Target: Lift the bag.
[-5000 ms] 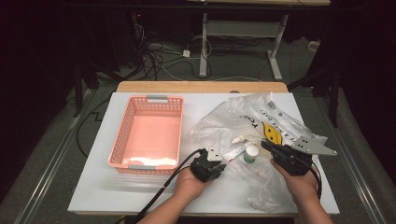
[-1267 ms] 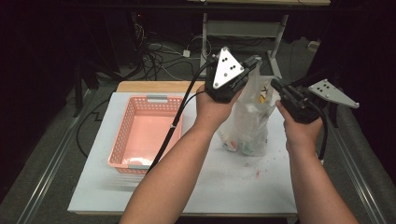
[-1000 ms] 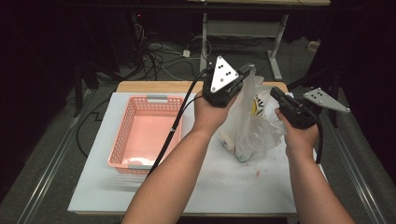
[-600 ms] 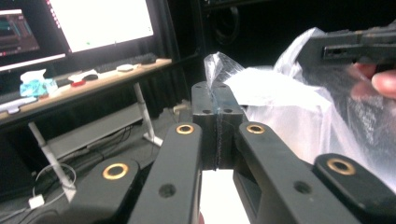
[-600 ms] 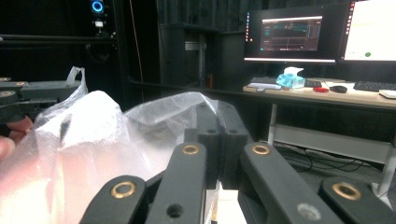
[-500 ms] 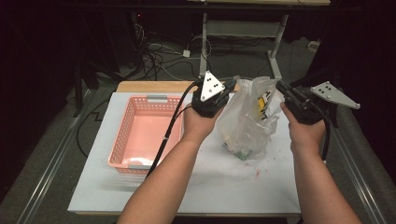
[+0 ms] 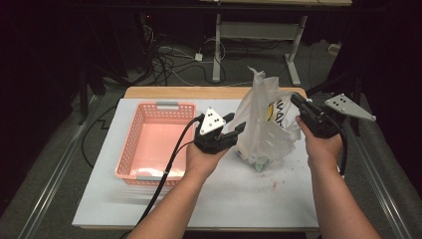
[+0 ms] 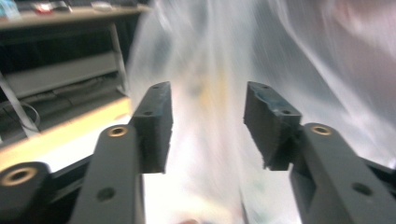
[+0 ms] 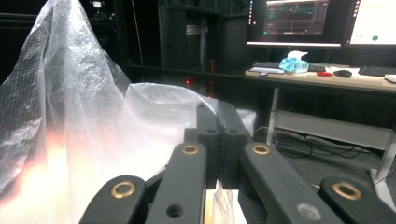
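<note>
The right hand-held gripper [image 7: 297, 102] was clenched on the upper edge of a clear plastic bag [image 7: 263, 124], its two black jaws pressed flat together with the film caught between them, as the right gripper view showed [image 9: 217, 140]. It held that side of the bag up, so the plastic stood in a crumpled peak above the desk [image 7: 239, 199] while the bottom of the bag rested on the white surface. The left hand-held gripper [image 7: 235, 125] was released, jaws spread apart, just beside the bag's left side; in its own view [image 8: 208, 112] the blurred plastic lay ahead of the gap. Small things sat in the bottom of the bag, too dim to name. To the left, a pink basket [image 7: 134, 144] stood on the desk, well apart from the bag.
</note>
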`<state>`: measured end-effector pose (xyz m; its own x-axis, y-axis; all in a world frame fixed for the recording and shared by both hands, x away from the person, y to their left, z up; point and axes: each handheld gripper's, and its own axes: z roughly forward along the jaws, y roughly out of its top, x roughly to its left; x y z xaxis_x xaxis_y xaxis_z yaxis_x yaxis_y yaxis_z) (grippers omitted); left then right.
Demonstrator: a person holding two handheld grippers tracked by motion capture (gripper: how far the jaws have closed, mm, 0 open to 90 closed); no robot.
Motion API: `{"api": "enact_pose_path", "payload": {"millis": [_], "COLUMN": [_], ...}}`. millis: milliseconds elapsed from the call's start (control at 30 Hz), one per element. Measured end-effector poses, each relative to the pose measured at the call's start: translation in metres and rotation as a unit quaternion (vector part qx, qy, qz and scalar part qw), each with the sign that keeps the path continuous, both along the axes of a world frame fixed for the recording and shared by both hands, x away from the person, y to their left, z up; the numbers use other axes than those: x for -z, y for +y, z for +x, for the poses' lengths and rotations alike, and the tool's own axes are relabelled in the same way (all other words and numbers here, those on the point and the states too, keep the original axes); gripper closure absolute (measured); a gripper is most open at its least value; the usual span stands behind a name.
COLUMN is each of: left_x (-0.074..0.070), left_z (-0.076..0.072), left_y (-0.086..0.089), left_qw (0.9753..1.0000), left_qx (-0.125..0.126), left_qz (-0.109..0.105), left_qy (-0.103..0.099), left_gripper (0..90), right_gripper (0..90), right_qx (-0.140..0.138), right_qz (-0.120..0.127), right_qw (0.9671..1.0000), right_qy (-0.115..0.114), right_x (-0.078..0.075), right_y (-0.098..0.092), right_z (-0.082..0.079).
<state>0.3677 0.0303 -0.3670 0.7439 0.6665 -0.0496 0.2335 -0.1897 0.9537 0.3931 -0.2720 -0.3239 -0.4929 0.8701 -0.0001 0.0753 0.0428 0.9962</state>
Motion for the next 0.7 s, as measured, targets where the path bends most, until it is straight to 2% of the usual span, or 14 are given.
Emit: {"api": "enact_pose_path", "payload": {"millis": [133,300,467,533,633,700], "left_x": [0.016,0.039,0.056,0.061,0.066,0.070], "left_z": [-0.011,-0.024,-0.028,-0.030,-0.034,-0.035], "left_y": [-0.005,-0.009,-0.014,-0.015,-0.016,-0.017], "left_qw": [0.9997,0.9985,0.9967,0.9967,0.9968,0.9966], "left_qx": [0.005,0.022,0.024,0.025,0.030,0.026], "left_qz": [0.012,0.014,0.025,0.025,0.031,0.035], "left_qy": [0.020,0.049,0.073,0.074,0.068,0.070], "left_gripper": [37.1,30.2,18.4,14.7,14.0,8.5], "right_gripper": [90.0,89.3,87.0,84.0,79.0,76.9], "right_qx": [-0.004,-0.008,-0.012,-0.016,-0.018,-0.019], "right_qz": [-0.002,-0.004,-0.008,-0.010,-0.010,-0.009], "right_qw": [1.0000,1.0000,0.9999,0.9998,0.9998,0.9998], "right_qy": [-0.002,-0.003,-0.006,-0.008,-0.008,-0.008], "right_x": [-0.001,-0.003,-0.006,-0.007,-0.010,-0.012], "right_y": [0.000,-0.001,-0.002,-0.003,-0.005,-0.006], "right_z": [-0.002,-0.007,-0.011,-0.012,-0.016,-0.018]}}
